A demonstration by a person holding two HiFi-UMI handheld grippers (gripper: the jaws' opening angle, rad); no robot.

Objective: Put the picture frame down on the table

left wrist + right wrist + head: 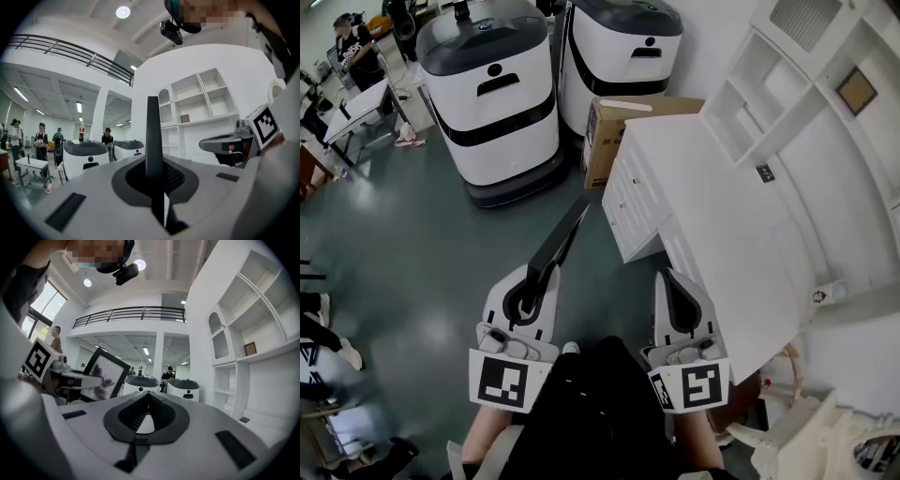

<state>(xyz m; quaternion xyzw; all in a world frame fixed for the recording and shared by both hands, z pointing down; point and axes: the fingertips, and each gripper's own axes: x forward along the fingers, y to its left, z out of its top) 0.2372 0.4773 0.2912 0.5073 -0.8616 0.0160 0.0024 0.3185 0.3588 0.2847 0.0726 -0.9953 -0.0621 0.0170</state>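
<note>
My left gripper (534,281) is clamped on the near edge of the black picture frame (564,234), which is held in the air left of the white table (722,216). Right gripper (673,286) pinched closed, empty. The frame looks light, stiff, probably glazed and fragile. I'd keep the edge grip.

Readable words or numbers: none in any view.
Left cube (499,382), lower left of head view: black-and-white square marker, a pattern without letters.
Right cube (701,385), lower right: the same kind of marker.
Dark tag (765,172) on white table (712,187), upper right: print too small to read.
Cardboard box (598,131), upper centre: side print illegible.
</note>
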